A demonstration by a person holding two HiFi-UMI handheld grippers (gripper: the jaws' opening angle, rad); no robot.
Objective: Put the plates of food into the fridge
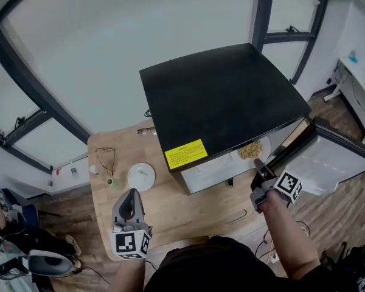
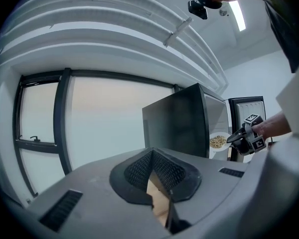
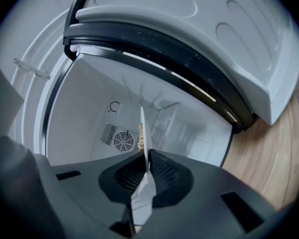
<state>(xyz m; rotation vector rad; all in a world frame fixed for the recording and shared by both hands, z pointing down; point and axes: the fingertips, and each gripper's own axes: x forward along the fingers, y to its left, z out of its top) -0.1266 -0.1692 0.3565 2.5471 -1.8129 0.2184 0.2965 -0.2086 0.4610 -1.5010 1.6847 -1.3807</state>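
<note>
Black metal was seen from the head view as the top of a small fridge (image 1: 222,96), marked with a yellow sticker (image 1: 186,154) and placed at a wooden table (image 1: 188,208), its door (image 1: 331,163) swung open at the right. A white plate (image 1: 253,149) of pale brown food was held at the open front, partly under the top's edge, by the right gripper (image 1: 263,174). The left gripper (image 1: 129,215) was held over the table, near a round white object (image 1: 141,176). In the left gripper view, its jaws were seen together with nothing between them, and the plate was shown far off at the fridge's front. In the right gripper view, the jaws were clamped on the plate's rim, the plate was seen edge-on, and the white interior with a fan grille (image 3: 123,141) was shown beyond it.
</note>
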